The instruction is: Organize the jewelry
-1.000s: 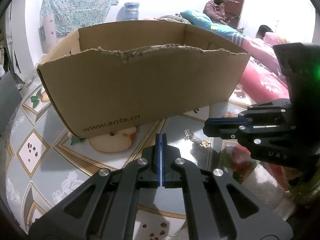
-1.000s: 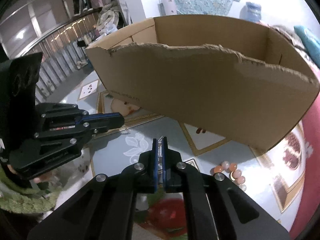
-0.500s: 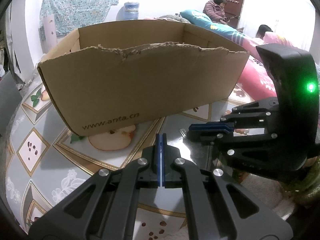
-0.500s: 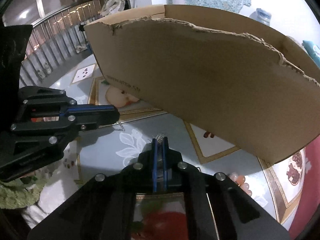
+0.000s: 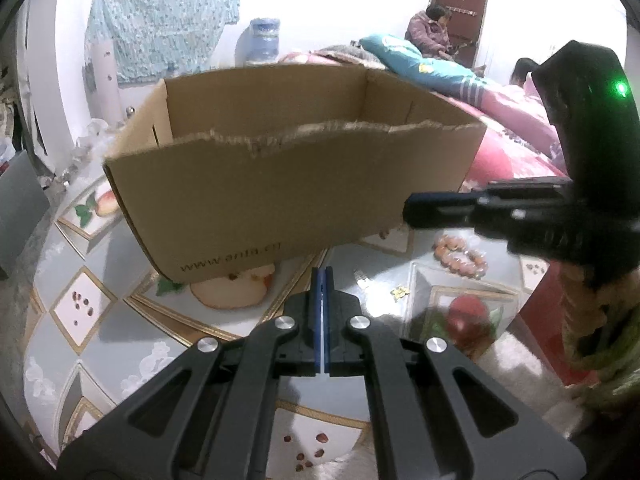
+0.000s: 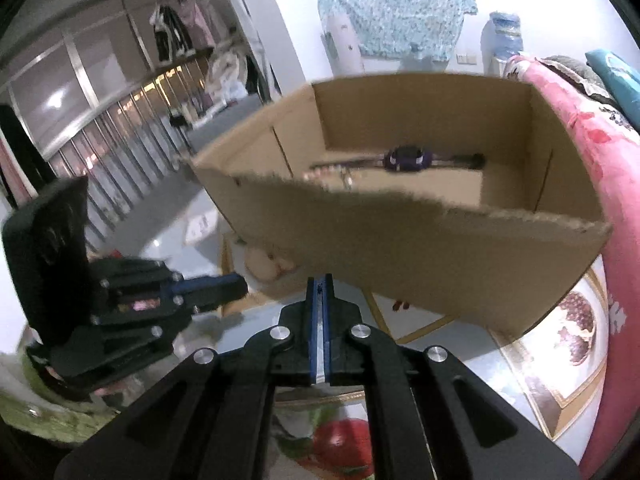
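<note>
- Your right gripper [image 6: 319, 280] was closed, a thin pale sliver between its pads, probably a small jewelry piece; it likely needed carrying over the torn rim of the cardboard box [image 6: 420, 256].
- Your left gripper [image 5: 322, 272] was closed on nothing.
- Only the left view showed the bead bracelet [image 5: 460, 254] on the table [image 5: 96, 304]; only the right showed the purple piece [image 6: 406, 159] inside.

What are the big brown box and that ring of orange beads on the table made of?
The box looks like plain corrugated cardboard, matte brown: its near edge is torn ragged and fibrous, and a web address is printed on the side. The bead bracelet shows rounded, slightly glossy orange-pink beads, perhaps polished stone, glass or plastic; the blur leaves that open.
</note>
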Action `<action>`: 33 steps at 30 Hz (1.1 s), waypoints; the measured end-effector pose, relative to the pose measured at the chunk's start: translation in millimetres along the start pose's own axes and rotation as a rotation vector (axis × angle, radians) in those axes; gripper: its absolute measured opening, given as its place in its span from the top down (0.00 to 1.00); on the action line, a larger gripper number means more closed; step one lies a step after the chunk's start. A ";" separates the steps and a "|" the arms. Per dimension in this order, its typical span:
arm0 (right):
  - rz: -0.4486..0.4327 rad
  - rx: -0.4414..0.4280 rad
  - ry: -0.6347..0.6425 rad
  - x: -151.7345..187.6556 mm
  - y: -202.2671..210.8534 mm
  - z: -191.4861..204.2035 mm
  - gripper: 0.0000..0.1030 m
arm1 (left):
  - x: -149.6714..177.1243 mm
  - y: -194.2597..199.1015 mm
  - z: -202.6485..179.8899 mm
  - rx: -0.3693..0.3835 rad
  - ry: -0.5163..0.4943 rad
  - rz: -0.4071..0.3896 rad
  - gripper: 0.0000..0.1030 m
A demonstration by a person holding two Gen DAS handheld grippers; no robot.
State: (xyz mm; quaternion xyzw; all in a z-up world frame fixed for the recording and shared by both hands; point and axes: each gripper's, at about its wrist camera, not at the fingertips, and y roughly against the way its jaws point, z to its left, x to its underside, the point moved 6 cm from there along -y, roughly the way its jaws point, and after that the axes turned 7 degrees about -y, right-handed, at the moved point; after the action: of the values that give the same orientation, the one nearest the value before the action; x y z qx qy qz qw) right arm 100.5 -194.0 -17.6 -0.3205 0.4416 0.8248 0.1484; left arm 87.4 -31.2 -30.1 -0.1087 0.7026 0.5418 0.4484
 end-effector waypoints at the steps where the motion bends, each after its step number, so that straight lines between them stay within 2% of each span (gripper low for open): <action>1: -0.012 -0.007 -0.003 -3.2 3.8 0.9 0.98 | -2.6 3.4 -1.2 0.001 -0.001 -0.008 1.00; 9: -0.127 -0.095 0.015 -42.3 40.8 14.1 0.98 | -47.6 47.0 -7.5 0.018 -0.038 -0.141 1.00; 14: -0.132 -0.180 -0.011 -70.3 50.8 7.3 0.98 | -83.0 56.6 -8.4 0.040 -0.067 -0.201 1.00; 17: -0.118 -0.178 -0.021 -84.2 49.2 -3.9 0.98 | -100.4 48.9 -5.1 0.056 -0.069 -0.202 1.00; 20: -0.077 -0.164 -0.050 -98.6 37.7 -17.9 0.98 | -113.9 29.0 1.0 0.102 -0.042 -0.175 1.00; 27: 0.051 -0.092 -0.110 -129.0 -12.4 -48.7 0.98 | -121.7 -55.0 30.0 0.179 0.098 0.015 1.00; 31: 0.110 -0.086 -0.152 -139.8 -41.1 -63.0 0.96 | -118.7 -88.5 41.6 0.165 0.147 0.111 1.00; 33: 0.129 -0.080 -0.170 -143.7 -53.7 -70.4 0.96 | -118.5 -93.0 43.6 0.172 0.168 0.117 0.98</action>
State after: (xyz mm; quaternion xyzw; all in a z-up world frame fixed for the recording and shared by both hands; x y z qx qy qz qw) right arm 264.7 -216.1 14.7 -0.2256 0.4139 0.8739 0.1190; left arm 237.2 -69.4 -3.7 -0.0736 0.7867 0.4936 0.3635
